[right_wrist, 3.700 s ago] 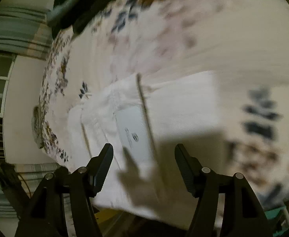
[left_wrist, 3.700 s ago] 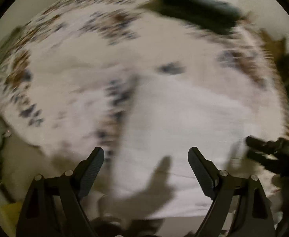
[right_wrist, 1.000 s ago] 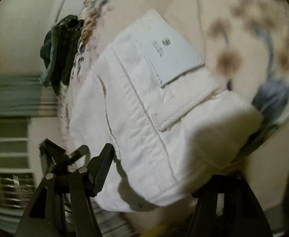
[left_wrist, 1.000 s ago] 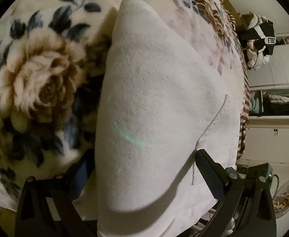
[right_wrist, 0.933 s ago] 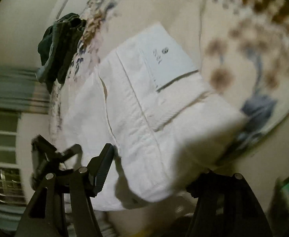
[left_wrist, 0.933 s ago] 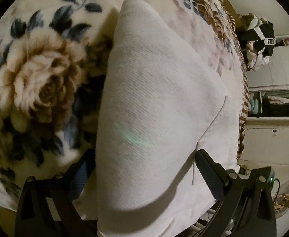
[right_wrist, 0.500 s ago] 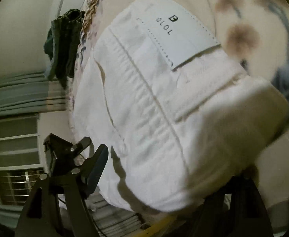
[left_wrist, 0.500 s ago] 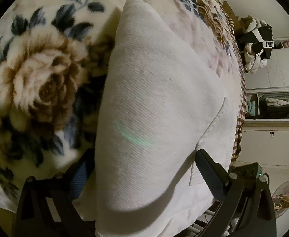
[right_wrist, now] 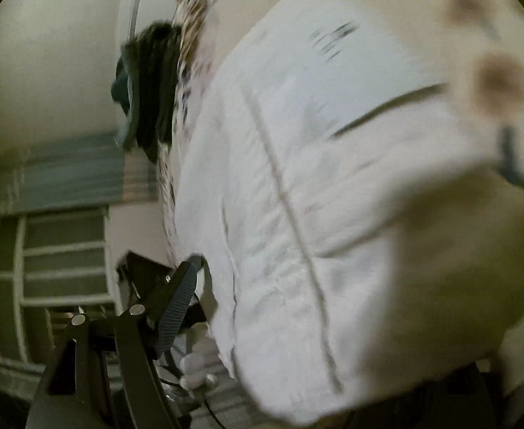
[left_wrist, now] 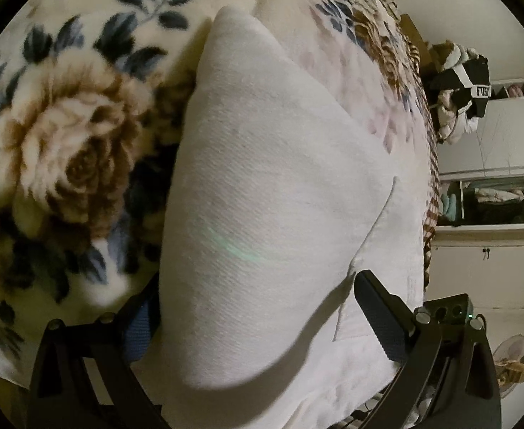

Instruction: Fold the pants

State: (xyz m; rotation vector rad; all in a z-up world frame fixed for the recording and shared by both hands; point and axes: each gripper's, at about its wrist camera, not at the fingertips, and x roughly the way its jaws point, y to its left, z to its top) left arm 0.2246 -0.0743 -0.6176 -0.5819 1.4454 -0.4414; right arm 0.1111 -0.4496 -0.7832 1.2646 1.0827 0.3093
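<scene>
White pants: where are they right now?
The pants lie folded on the floral blanket, filling the middle of both wrist views, beside the brown rose print in the left view.

You work over a bed with a floral blanket (left_wrist: 58,136). White cabinets (left_wrist: 487,271) and hung clothes (left_wrist: 462,93) stand beyond; a barred window (right_wrist: 61,268) under striped curtains (right_wrist: 68,171); dim warm light.

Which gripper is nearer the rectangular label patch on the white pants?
Right. The right gripper has the pants bunched between its fingers, with the label patch just ahead. The left gripper straddles a plain folded part; no patch shows in its view.
</scene>
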